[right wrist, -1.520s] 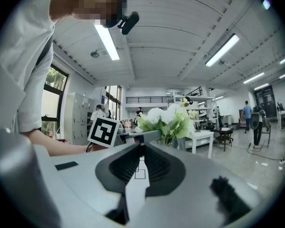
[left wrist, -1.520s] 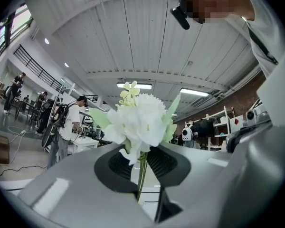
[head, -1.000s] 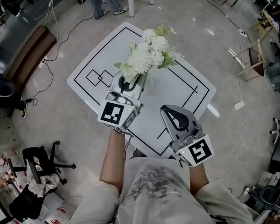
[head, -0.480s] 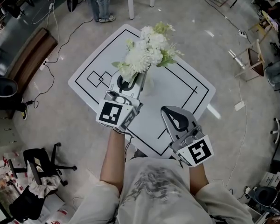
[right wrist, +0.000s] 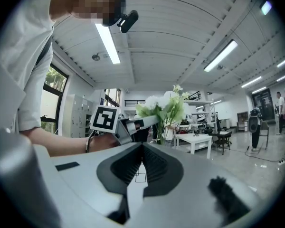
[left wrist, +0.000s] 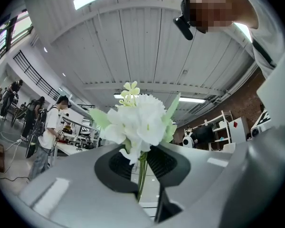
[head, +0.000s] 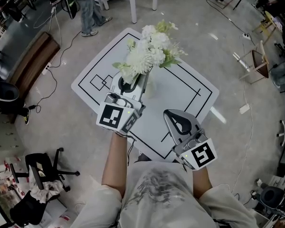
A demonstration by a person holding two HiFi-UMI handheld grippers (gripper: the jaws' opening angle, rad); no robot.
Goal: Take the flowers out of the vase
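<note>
A bunch of white flowers with green leaves stands above the white table marked with black lines. My left gripper is shut on the green stems just below the blooms. In the left gripper view a stem runs down between the closed jaws of the left gripper, with the blooms above. A faint glassy shape under the bunch may be the vase; I cannot tell whether the stem ends are in it. My right gripper hangs shut and empty over the table's near side, the flowers ahead of it.
A brown bench and a black office chair stand left of the table. A person walks at the far left, and a wooden chair is at the right. Cables lie on the floor.
The left gripper and the flowers have risen a little and shifted slightly left. The right gripper has stayed put. The person in the background has walked left.
</note>
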